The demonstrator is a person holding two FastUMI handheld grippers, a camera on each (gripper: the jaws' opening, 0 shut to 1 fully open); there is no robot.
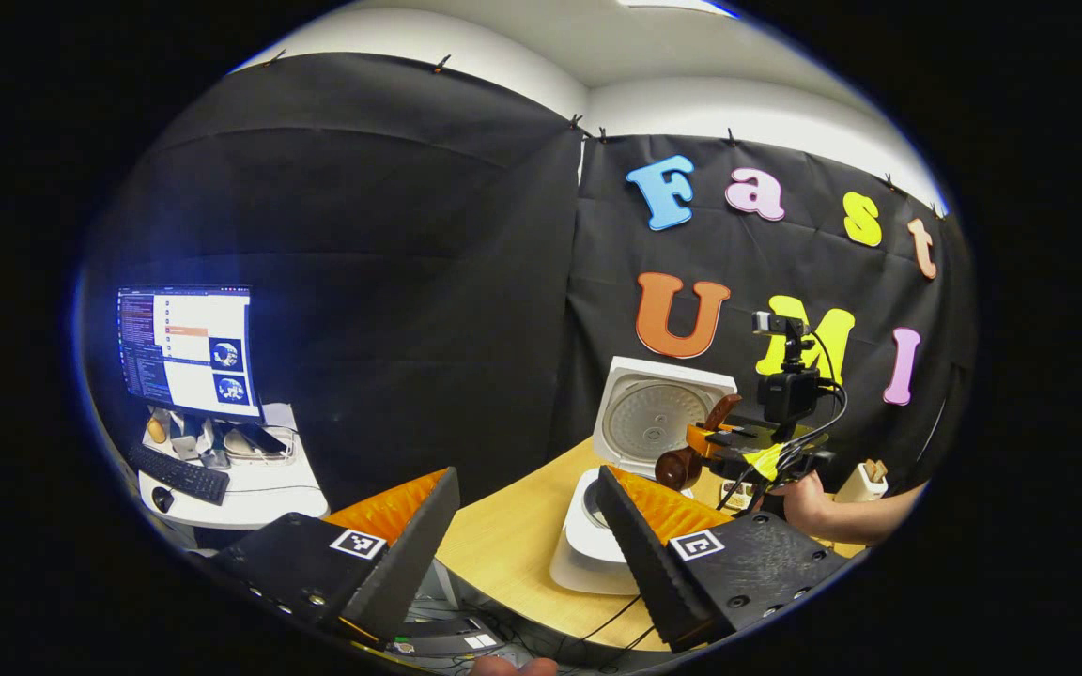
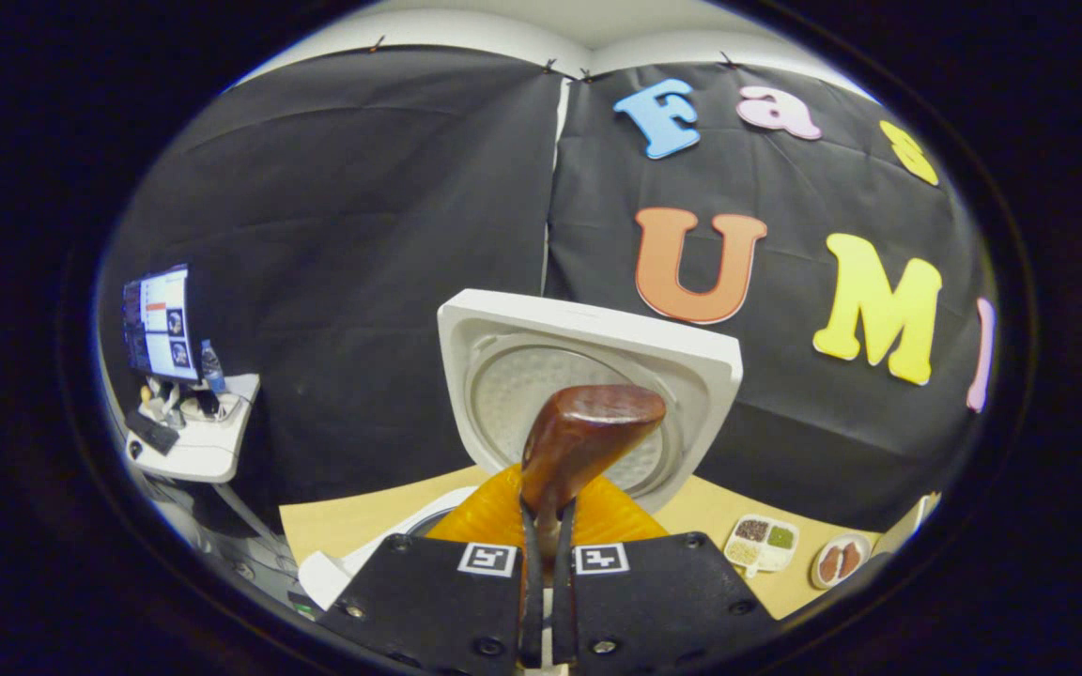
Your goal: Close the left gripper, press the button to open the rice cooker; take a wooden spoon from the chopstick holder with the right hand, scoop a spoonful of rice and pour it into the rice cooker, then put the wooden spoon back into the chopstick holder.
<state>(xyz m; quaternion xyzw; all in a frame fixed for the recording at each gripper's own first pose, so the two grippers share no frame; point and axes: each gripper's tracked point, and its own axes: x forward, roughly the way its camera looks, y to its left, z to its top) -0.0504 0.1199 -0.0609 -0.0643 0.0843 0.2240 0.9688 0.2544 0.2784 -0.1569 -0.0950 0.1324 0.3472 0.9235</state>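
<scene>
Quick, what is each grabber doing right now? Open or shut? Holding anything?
Left gripper: open, holding nothing.
Right gripper: shut on the wooden spoon, in front of the open rice cooker.

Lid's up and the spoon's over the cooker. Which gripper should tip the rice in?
Right. The right gripper is shut on the wooden spoon at the open rice cooker; the left gripper is open, holding nothing.
</scene>
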